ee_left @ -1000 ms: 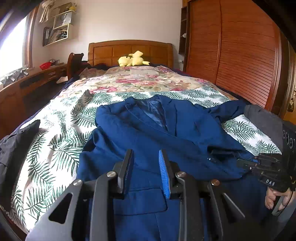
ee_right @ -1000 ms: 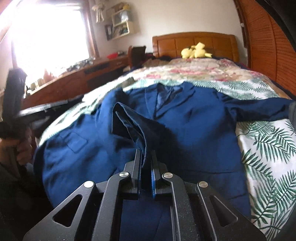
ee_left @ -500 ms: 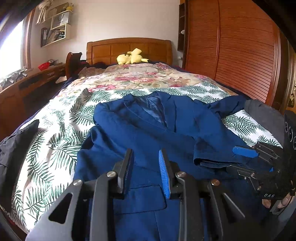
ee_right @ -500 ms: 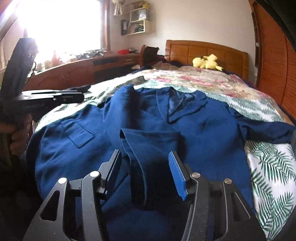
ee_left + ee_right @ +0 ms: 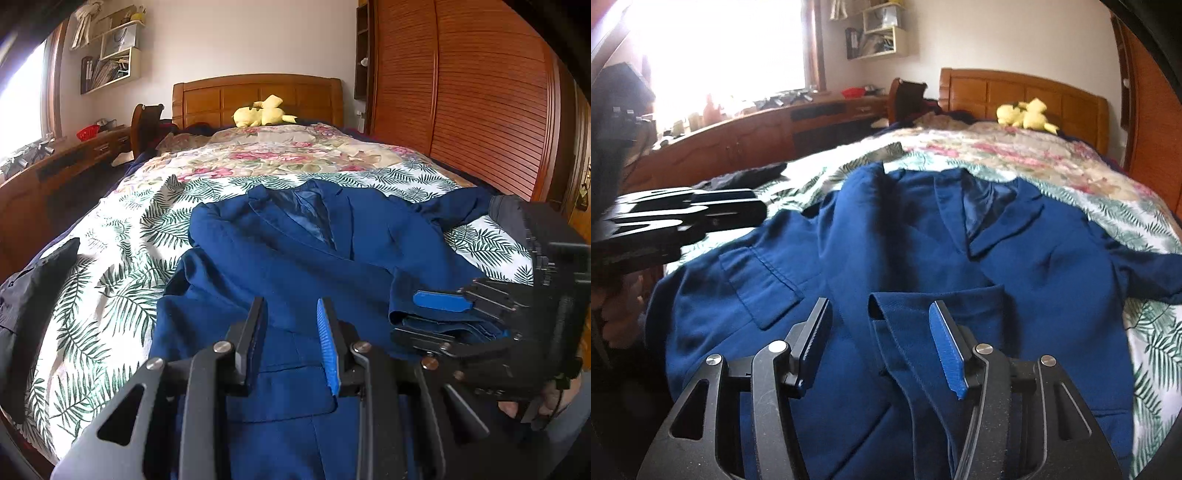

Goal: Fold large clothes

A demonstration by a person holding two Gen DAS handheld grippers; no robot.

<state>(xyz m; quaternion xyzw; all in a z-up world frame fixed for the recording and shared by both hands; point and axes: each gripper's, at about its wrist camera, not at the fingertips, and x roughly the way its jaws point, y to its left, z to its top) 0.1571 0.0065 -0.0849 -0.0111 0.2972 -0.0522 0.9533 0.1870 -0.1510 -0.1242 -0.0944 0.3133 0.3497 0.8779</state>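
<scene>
A blue suit jacket (image 5: 288, 258) lies face up on the bed, collar toward the headboard; it also shows in the right wrist view (image 5: 905, 251). Its left sleeve is folded across the front, with the cuff (image 5: 923, 306) lying between my right gripper's open jaws. My right gripper (image 5: 882, 336) is open and holds nothing; it also shows at the right of the left wrist view (image 5: 421, 314). My left gripper (image 5: 290, 328) is open and empty above the jacket's lower front, near the pocket flap (image 5: 761, 280). The other sleeve (image 5: 454, 206) stretches out to the right.
The bed has a leaf-print sheet (image 5: 110, 280) and a floral quilt (image 5: 295, 155). A yellow plush toy (image 5: 264, 114) sits by the wooden headboard. Dark clothes (image 5: 33, 280) lie at the bed's left edge. A wooden wardrobe (image 5: 480, 92) stands right, a desk (image 5: 738, 136) left.
My right gripper was shut on the sleeve cuff a second ago; it has opened and let the cuff drop onto the jacket front. My left gripper stays open and nearly still.
</scene>
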